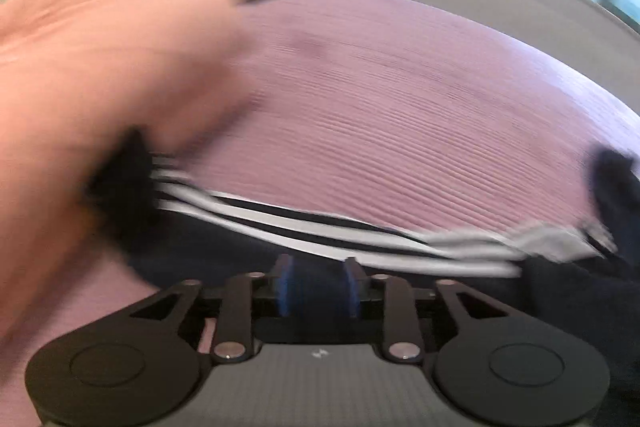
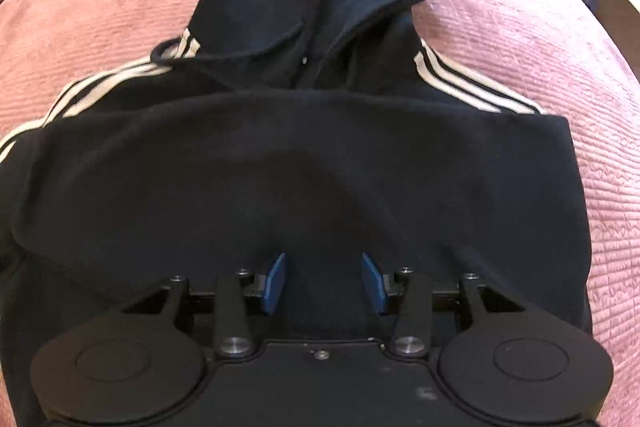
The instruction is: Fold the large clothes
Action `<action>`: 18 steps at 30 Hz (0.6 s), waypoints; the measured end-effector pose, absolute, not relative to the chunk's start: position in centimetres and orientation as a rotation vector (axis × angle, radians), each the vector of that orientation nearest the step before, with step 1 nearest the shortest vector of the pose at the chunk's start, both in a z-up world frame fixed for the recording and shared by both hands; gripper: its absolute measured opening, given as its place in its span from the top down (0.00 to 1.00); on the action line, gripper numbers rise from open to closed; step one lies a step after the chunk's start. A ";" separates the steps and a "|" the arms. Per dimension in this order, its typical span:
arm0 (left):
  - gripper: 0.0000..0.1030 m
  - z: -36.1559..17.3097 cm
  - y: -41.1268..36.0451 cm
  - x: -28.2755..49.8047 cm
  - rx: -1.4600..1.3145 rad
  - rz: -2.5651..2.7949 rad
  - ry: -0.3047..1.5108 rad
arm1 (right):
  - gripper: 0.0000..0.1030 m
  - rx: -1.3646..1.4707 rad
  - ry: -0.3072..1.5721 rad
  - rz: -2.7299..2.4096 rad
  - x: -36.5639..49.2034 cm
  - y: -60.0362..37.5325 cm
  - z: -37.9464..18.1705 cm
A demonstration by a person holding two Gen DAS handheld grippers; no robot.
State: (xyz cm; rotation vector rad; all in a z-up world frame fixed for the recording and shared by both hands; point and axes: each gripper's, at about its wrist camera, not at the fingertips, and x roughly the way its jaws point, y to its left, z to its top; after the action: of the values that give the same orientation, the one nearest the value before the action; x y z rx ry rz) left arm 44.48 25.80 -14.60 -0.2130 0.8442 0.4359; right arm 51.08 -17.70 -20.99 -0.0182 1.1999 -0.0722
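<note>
Hoodie (image 2: 296, 179) lying part-folded on pink bedspread (image 2: 560, 75); hood still unfolded. Left gripper (image 1: 316, 285) and right gripper (image 2: 324, 283) hovering, both parted, gripping nothing.

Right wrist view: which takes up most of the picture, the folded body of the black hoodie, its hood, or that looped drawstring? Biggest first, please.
1. Folded body of the hoodie, by far the widest, though it also lies nearest the camera.
2. Hood, farther off, so it may look smaller than it is.
3. Drawstring, a thin loop.
</note>
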 end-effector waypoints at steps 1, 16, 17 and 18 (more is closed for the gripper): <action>0.66 -14.5 27.8 44.0 -0.220 0.509 0.825 | 0.48 -0.018 1.208 -0.076 51.2 -17.7 -21.1; 0.55 -20.6 41.5 46.7 -0.278 0.784 0.816 | 0.44 -0.066 1.225 -0.140 52.1 -15.8 -20.9; 0.80 -20.6 41.3 46.8 -0.273 0.746 0.800 | 0.44 -0.066 1.229 -0.133 52.0 -15.8 -20.8; 0.92 -20.5 41.3 46.9 -0.278 0.714 0.798 | 0.44 -0.059 1.229 -0.122 51.9 -15.8 -20.5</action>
State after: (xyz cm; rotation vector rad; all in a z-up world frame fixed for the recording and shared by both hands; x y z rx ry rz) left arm 46.92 41.28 -20.49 -0.2779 0.7975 0.7141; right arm 51.93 -15.80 -20.53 -0.0593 1.2292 -0.1223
